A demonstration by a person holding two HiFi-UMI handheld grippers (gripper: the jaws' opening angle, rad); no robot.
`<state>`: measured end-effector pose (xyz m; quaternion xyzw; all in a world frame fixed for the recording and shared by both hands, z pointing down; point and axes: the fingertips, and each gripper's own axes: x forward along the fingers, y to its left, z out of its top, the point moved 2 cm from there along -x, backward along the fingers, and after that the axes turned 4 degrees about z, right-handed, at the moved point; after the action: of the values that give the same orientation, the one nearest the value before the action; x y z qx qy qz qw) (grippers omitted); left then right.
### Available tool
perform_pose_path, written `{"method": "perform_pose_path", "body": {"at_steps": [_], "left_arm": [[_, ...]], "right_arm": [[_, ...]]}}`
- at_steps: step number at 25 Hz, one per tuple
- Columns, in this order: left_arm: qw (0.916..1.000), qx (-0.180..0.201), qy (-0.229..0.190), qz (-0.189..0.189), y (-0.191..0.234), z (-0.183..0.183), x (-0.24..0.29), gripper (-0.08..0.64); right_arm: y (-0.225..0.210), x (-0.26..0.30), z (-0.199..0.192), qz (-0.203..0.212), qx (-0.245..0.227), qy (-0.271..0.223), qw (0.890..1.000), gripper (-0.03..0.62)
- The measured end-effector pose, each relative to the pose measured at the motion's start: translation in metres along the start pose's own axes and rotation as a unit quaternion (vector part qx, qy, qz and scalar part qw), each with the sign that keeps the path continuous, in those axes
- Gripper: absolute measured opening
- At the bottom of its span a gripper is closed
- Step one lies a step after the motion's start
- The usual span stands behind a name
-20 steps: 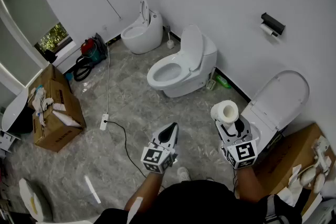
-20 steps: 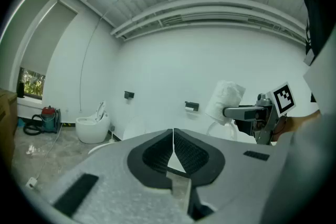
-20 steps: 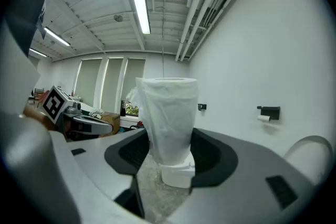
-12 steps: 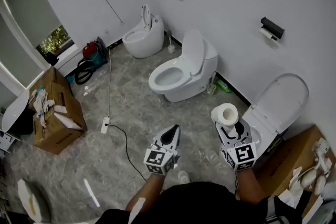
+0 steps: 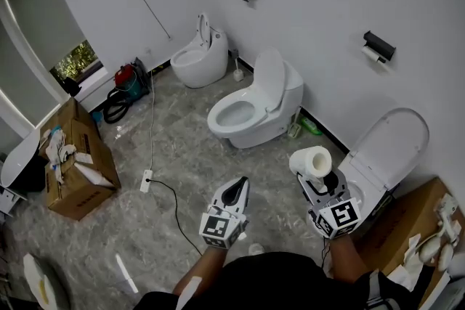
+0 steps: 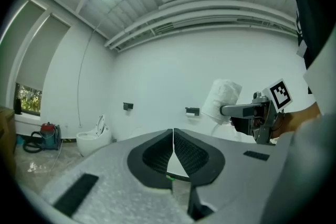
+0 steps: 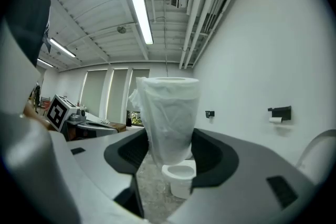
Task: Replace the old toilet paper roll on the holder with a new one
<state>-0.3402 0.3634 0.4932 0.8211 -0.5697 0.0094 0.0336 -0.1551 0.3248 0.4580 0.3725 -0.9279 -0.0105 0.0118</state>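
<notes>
Toilet paper roll (image 5: 311,159) clamped upright in right tongs (image 5: 320,181)

text: none legible | cardboard box (image 5: 78,181) print: too small

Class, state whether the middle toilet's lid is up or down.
Up: the lid stands raised behind the exposed bowl.

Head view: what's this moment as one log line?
right claw: grips white toilet paper roll | left claw: shut, empty | black wall holder: not reached
</notes>
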Motion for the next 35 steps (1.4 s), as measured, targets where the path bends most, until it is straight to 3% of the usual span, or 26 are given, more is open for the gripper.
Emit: {"method": "perform_pose_path", "body": {"at_steps": [10,18,23,35], "left_arm": [[0.9997,0.016,-0.004,-0.019,0.032,0.010,0.011,0.008],[0.9992,0.005,0.007,-0.040,0.035,0.004,0.035,0.008],[0.9983,-0.029,0.017,-0.047,0.039,0.001,0.064,0.008],[0.9978,-0.001,0.023,-0.062,0.035,0.015,0.155,0.008]], "right_arm": [[0.007,0.028,0.011,-0.001,-0.009,-0.015,1.000,0.250],[-0.011,0.043,0.014,-0.002,-0.017,-0.005,1.000,0.250],[-0.033,0.059,0.012,-0.005,-0.018,0.003,1.000,0.250],[-0.113,0.095,0.011,-0.011,-0.012,-0.007,1.000,0.250]]}}
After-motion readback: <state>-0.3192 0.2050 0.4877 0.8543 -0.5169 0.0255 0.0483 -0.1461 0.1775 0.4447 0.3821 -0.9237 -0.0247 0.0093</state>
